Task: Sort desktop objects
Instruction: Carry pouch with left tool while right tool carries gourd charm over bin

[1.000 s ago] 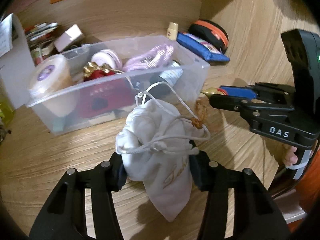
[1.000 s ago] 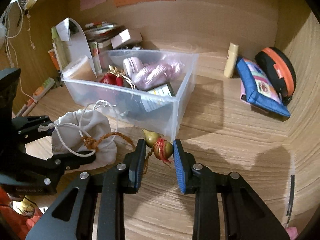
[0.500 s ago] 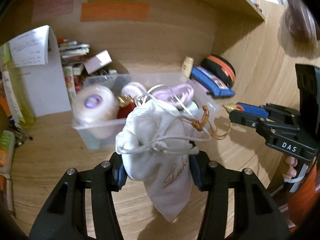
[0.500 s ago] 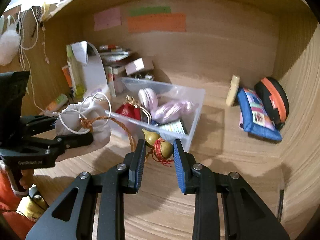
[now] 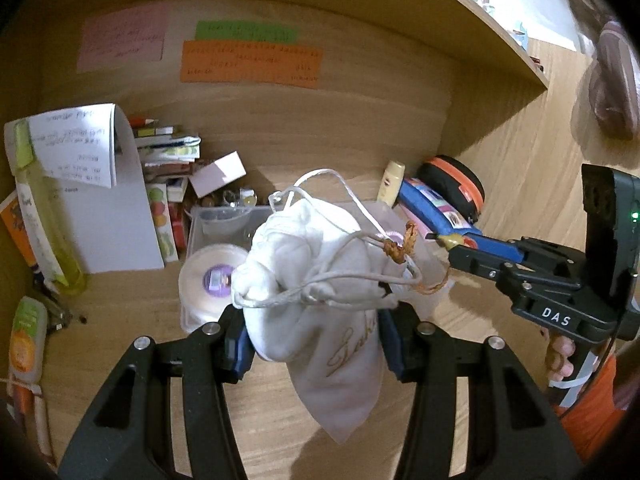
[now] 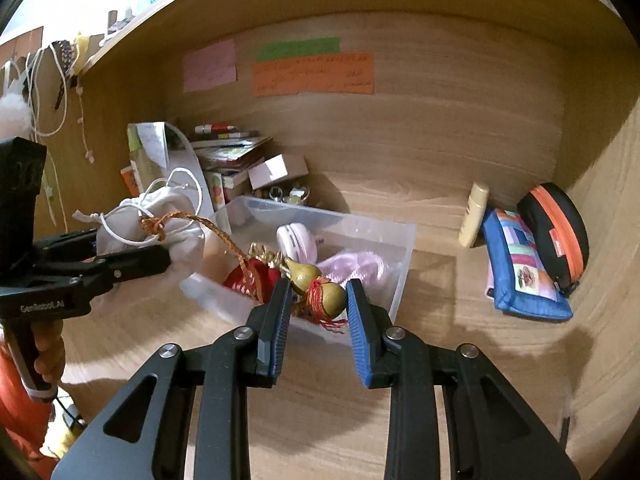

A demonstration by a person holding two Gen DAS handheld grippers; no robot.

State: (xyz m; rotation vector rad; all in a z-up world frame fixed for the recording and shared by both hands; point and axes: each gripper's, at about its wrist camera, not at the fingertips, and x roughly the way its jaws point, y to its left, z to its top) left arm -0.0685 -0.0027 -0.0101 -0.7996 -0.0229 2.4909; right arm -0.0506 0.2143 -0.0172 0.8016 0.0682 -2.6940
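Note:
My left gripper (image 5: 314, 340) is shut on a white drawstring pouch (image 5: 320, 280) and holds it in the air over the desk. My right gripper (image 6: 318, 308) is shut on a small gold gourd charm (image 6: 318, 284) with red thread. A braided orange cord (image 6: 208, 226) runs from the charm to a knot on the pouch's strings (image 5: 396, 248). The pouch also shows in the right wrist view (image 6: 160, 220), held at the left. Below both stands a clear plastic bin (image 6: 400, 264) with a red pouch (image 6: 248, 280), a pink cord bundle and a white round case.
A blue pencil case (image 6: 520, 268), a black and orange case (image 6: 560, 232) and a small cream tube (image 6: 474, 216) lie at the right. Books, a small white box (image 6: 276, 168) and a curled sheet (image 5: 100, 192) crowd the back left. Bottles (image 5: 24, 340) stand far left.
Both grippers have risen well above the desk, carrying the pouch and the charm. The bin now sits lower and farther away in both views.

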